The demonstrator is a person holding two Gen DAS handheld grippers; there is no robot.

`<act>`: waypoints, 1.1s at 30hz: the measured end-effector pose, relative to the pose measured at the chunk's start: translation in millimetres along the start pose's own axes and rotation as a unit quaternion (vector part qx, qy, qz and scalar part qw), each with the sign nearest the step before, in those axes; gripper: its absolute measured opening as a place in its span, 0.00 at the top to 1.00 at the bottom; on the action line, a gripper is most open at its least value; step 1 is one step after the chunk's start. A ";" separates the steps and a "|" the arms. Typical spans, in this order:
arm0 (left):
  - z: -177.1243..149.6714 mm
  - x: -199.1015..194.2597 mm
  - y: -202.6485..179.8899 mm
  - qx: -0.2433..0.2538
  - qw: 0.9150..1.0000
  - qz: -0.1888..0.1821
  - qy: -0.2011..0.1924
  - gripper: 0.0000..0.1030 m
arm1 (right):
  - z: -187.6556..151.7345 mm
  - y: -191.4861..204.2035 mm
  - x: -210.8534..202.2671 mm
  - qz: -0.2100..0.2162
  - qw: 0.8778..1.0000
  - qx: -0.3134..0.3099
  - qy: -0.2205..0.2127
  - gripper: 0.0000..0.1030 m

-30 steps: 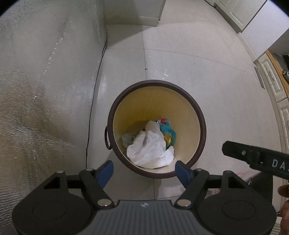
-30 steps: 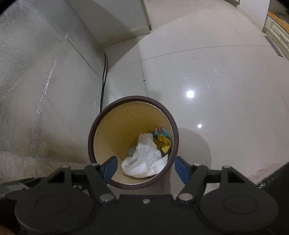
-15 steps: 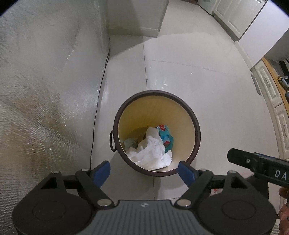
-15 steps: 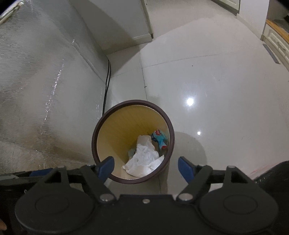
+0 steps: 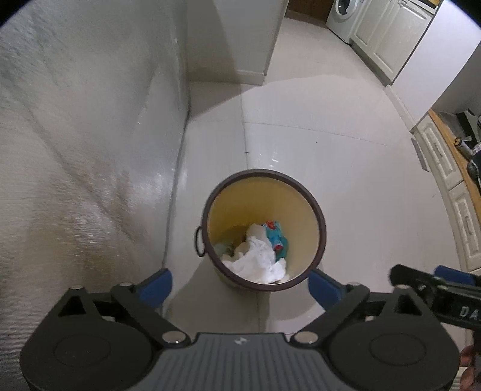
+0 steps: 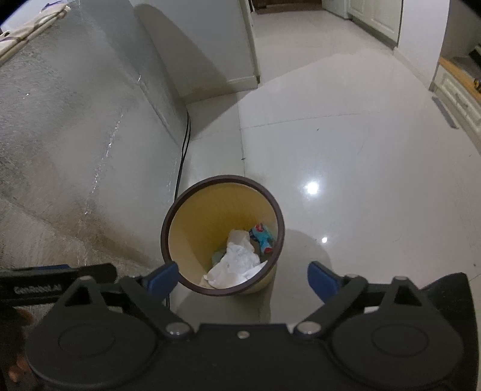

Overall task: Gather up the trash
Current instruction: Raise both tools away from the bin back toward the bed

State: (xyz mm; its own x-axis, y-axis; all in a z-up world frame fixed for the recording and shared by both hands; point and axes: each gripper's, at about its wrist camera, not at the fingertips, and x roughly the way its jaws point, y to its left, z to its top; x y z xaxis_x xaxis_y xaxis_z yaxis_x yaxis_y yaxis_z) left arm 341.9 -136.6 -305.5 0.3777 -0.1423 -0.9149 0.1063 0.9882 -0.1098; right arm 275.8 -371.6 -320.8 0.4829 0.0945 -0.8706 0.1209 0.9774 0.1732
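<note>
A round bin with a dark brown rim [image 5: 323, 228] and yellow inside stands on the white tiled floor; it also shows in the right wrist view [image 6: 163, 231]. Inside lie crumpled white paper [image 5: 258, 261] [image 6: 237, 261] and a blue and red wrapper [image 5: 275, 237] [image 6: 263, 237]. My left gripper [image 5: 240, 285] is open and empty, high above the bin's near edge. My right gripper [image 6: 242, 278] is open and empty, also above the bin. The right gripper's body shows at the left wrist view's right edge [image 5: 436, 294].
A grey textured covered surface [image 5: 75, 150] rises at the left, with a black cable [image 6: 183, 144] along its base. A white pillar [image 5: 240, 39] stands behind. White cabinets [image 5: 451, 180] line the right side, and a washing machine [image 5: 342, 18] sits far back.
Both grippers have risen and pulled back from the bin, so it looks smaller and more of the room shows. Both stay open and empty. The trash in the bin has not moved.
</note>
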 end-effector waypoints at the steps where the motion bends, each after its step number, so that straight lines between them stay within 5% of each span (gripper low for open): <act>1: -1.8 -4.5 0.0 0.003 1.000 0.006 -0.004 0.02 | -2.3 0.7 -4.6 -0.003 1.000 0.000 -0.003 0.02; 22: -49.6 -87.8 -3.6 0.050 0.998 0.002 -0.039 0.00 | -54.8 3.0 -100.5 -0.053 0.997 -0.004 -0.054 0.00; 33: -77.6 -181.1 -28.7 0.095 0.986 -0.048 -0.128 0.00 | -86.8 7.6 -197.3 -0.061 0.989 0.005 -0.132 0.00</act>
State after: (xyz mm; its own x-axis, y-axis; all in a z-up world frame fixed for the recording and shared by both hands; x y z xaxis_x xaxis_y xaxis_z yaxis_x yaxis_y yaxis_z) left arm 199.1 -134.9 -166.8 0.5748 -0.2678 -0.7732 0.3142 0.9447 -0.0937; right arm 106.1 -366.4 -187.7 0.6738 -0.0783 -0.7347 0.2005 0.9764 0.0799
